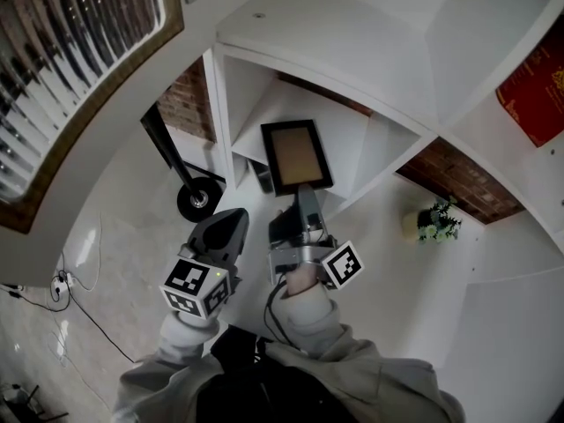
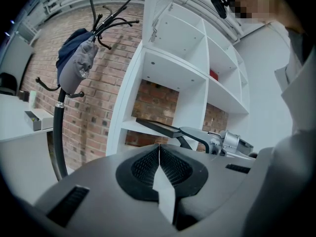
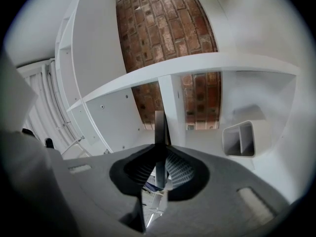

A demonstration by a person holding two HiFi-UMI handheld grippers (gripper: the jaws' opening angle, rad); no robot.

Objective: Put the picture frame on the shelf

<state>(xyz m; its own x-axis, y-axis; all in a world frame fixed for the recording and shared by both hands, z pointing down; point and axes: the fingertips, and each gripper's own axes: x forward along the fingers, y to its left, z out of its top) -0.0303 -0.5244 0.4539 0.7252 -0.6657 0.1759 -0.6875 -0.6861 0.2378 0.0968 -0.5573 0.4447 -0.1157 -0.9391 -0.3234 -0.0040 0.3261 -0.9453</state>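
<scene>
Head view: the black-rimmed rectangular picture frame with a tan panel point(image 1: 297, 155) is gripped at its near edge by the right hand-held gripper point(image 1: 304, 194), which is clenched on it. In the right gripper view the frame is seen edge-on between the pads. The grip is thus taken across the thin section. The face is left unobstructed and the far edge is free to be led into the white open-compartment shelf unit point(image 1: 352, 86). The frame is carried at the mouth of a compartment; whether it touches a board cannot be told. The left hand-held gripper point(image 1: 229, 227) is closed with nothing between its jaws. It is held just beside the right one, short of the opening, and is judged to be kept out of the frame's path.

Edges and clearance: the compartment is bounded by white boards and dividers. A small white open-fronted box point(image 3: 239, 138) is seen inside it, to one side of the frame's line, and open room is left beside it. The black coat stand point(image 2: 59, 127), on which a dark blue cap point(image 2: 74, 63) is hung, is located outside the shelf's left side, apart from the frame. A small green potted plant point(image 1: 438, 221) is set well apart to the right.
</scene>
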